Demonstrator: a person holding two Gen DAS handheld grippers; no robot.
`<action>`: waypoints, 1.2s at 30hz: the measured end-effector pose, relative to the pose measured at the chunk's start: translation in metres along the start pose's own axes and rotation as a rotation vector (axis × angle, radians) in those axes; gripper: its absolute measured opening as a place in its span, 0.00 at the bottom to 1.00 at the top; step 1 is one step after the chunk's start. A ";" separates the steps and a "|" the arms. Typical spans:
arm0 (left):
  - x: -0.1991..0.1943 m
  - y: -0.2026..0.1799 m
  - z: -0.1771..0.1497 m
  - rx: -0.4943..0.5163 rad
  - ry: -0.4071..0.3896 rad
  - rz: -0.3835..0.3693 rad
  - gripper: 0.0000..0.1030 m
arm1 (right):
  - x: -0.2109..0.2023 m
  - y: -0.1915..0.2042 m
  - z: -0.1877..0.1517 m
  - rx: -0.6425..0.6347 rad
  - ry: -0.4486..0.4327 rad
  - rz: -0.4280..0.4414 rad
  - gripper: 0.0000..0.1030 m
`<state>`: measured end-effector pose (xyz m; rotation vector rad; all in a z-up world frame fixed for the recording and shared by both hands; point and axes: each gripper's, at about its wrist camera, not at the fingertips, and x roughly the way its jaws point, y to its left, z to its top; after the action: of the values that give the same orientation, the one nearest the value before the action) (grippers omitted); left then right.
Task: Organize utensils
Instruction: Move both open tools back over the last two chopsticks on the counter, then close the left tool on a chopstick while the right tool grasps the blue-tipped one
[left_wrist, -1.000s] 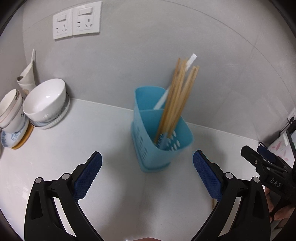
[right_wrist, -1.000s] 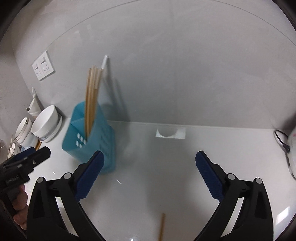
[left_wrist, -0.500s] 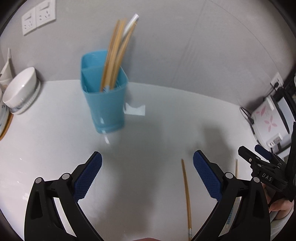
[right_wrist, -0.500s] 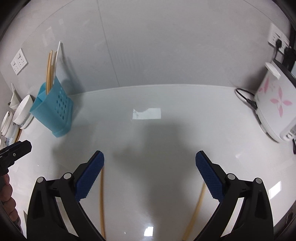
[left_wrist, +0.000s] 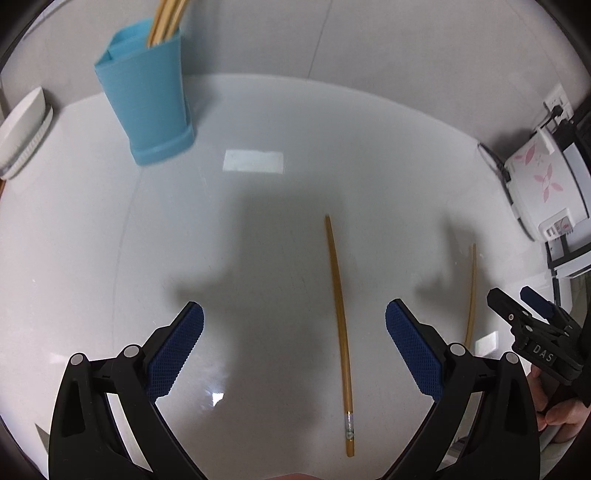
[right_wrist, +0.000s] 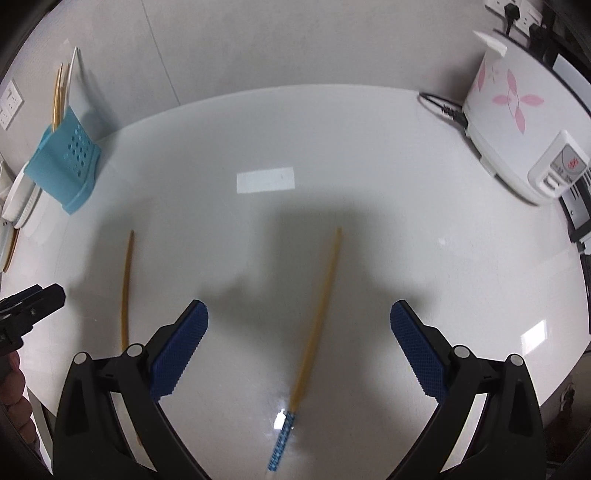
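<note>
While both claws gape empty, your right claw (right_wrist: 298, 334) straddles the nearer chopstick (right_wrist: 317, 317), lying lengthwise between its pads.

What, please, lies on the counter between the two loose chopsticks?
Nothing: in the left wrist view the counter is bare, only shadowed, between the nearer chopstick and the farther one. The right wrist view shows the same.

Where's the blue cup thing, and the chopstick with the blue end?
blue utensil holder (left_wrist: 147, 92), left wrist view, on its front wall.
chopstick with the blue end (right_wrist: 317, 317), right wrist view, on the middle of its shaft.
</note>
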<state>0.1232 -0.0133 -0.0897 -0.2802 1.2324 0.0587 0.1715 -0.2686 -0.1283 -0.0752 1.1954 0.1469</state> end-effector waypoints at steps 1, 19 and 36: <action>0.006 -0.004 -0.004 0.006 0.012 0.008 0.94 | 0.001 -0.002 -0.004 0.004 0.011 0.002 0.92; 0.052 -0.032 -0.030 0.038 0.119 0.099 0.87 | 0.019 0.000 -0.039 0.019 0.167 -0.023 0.66; 0.059 -0.043 -0.037 0.089 0.163 0.171 0.48 | 0.030 0.008 -0.043 0.047 0.255 -0.029 0.44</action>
<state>0.1173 -0.0697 -0.1489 -0.1032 1.4154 0.1307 0.1411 -0.2643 -0.1718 -0.0716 1.4508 0.0849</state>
